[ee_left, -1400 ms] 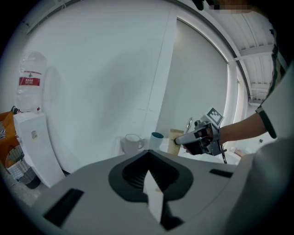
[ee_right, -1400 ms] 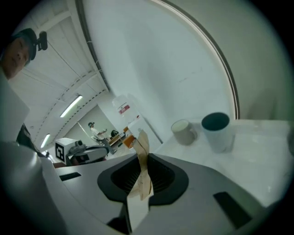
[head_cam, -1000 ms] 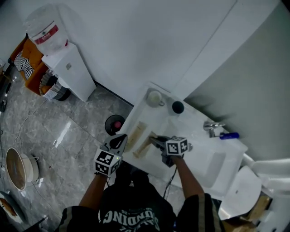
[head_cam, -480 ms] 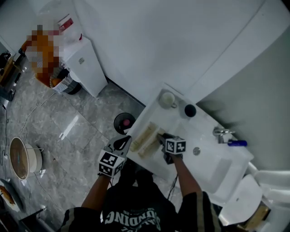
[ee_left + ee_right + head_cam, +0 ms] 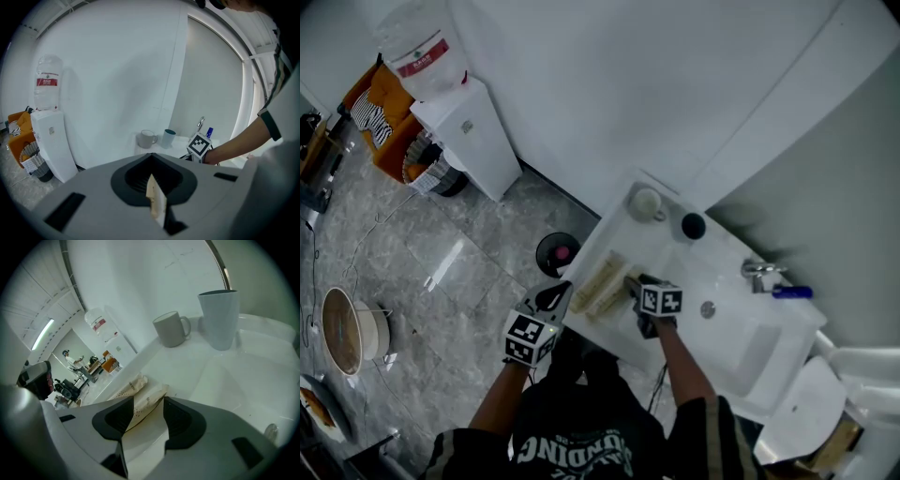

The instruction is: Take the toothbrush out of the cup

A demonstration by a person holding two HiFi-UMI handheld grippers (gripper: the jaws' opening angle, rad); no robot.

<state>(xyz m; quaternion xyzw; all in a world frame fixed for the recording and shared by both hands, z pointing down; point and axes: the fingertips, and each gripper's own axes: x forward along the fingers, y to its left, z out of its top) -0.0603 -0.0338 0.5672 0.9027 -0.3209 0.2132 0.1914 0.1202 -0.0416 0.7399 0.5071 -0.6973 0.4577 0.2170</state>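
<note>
What I take for the toothbrush (image 5: 149, 397) is a long packet in a pale paper sleeve. It lies flat on the white counter (image 5: 675, 262), left of centre in the head view, out of the cup and well apart from it. A second packet (image 5: 127, 386) of the same kind lies just beside it, nearer the counter's left edge. My right gripper (image 5: 632, 281) points down at the first packet with its jaws spread wide. They have just been opening, and the right gripper view shows the packet's near end lying between them with neither pad pressing on it. Further up the counter a grey mug (image 5: 647, 204) and a dark cup (image 5: 694, 226) stand side by side near the wall, both upright. To the right the counter dips into a sink (image 5: 748, 339), with a tap (image 5: 759, 273) at its upper rim. My left gripper (image 5: 551, 296) hangs off the counter's lower left edge, above the tiled floor (image 5: 441, 272). Its jaws are together with nothing between them. A white water dispenser (image 5: 464, 131) stands against the wall at the upper left.
</note>
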